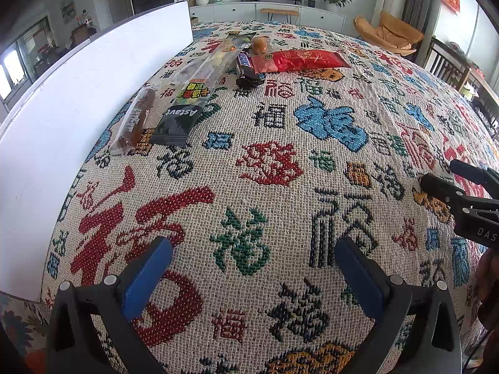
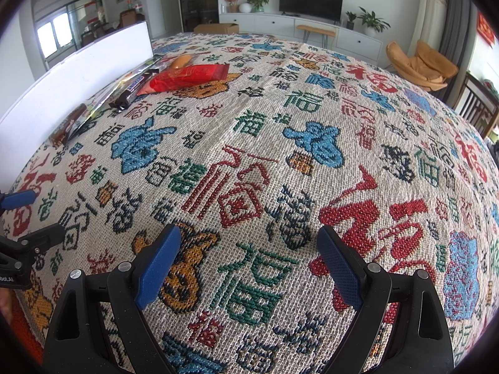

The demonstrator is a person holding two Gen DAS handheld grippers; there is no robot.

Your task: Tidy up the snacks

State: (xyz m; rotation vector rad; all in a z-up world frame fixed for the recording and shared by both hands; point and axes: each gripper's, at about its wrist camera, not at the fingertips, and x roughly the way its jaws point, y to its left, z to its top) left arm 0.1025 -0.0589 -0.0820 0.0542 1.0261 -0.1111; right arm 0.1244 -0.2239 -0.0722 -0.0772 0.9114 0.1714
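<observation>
Several snacks lie at the far left of the patterned tablecloth (image 1: 274, 168): a red packet (image 1: 296, 60), a dark Snickers bar (image 1: 246, 68), a long clear-and-black Astavt pack (image 1: 196, 90), a brown sausage-like stick in clear wrap (image 1: 135, 121) and a small orange bun (image 1: 260, 44). The red packet (image 2: 187, 78), Snickers bar (image 2: 131, 90) and bun (image 2: 182, 60) also show in the right wrist view. My left gripper (image 1: 254, 246) is open and empty, well short of the snacks. My right gripper (image 2: 249, 237) is open and empty over the cloth (image 2: 280, 162).
A white board (image 1: 78, 109) stands upright along the table's left edge, right beside the snacks; it also shows in the right wrist view (image 2: 78, 71). A TV cabinet (image 1: 268, 11), plants and an orange chair (image 1: 389, 32) stand beyond the table. Wooden chairs (image 1: 449, 65) are at the right.
</observation>
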